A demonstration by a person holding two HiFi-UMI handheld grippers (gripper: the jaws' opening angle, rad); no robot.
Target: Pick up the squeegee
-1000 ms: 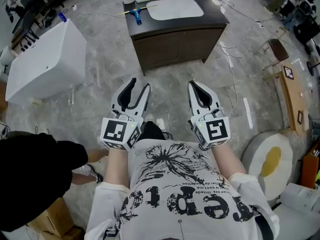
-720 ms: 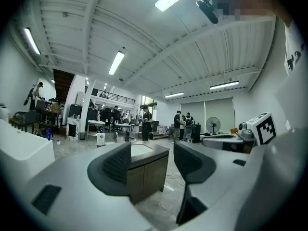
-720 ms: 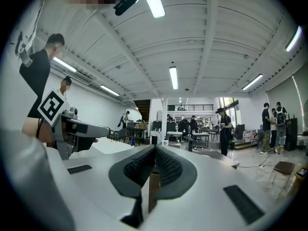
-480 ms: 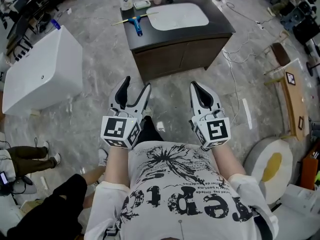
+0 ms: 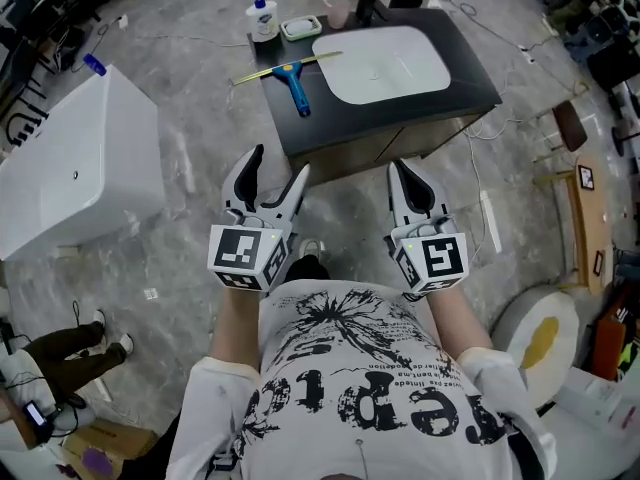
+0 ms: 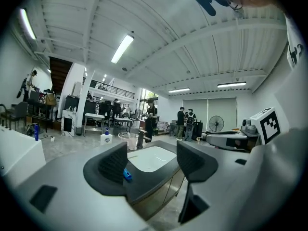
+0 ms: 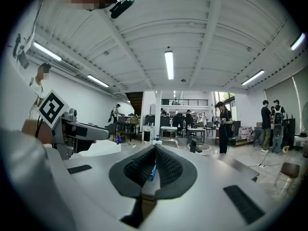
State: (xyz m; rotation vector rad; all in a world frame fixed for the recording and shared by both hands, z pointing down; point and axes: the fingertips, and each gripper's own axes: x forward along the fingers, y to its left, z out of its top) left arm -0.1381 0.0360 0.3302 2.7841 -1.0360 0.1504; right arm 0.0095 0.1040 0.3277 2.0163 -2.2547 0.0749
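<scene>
White left tongs [image 5: 278, 168] in my hand, jaws opening wide, nothing between them. My right tongs [image 5: 400, 171] are pinched together, empty. I hold both level, near me, well short of the counter [image 5: 330, 118]. Squeegee [image 5: 290, 76], blue handle, lies on its left part beside the basin [image 5: 385, 63]; bottle [image 5: 263, 18] farther back.

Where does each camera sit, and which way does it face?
Head view: on the head, looking steeply down at left tongs, right tongs, forearms, shirt, sink cabinet ahead.
Left gripper view: on the left tongs, facing the cabinet; its empty jaws, opening, frame the squeegee; right tongs at right.
Right gripper view: on the right tongs, facing likewise; jaws shut, empty; left tongs at left.
Shared: all three show the squeegee.
</scene>
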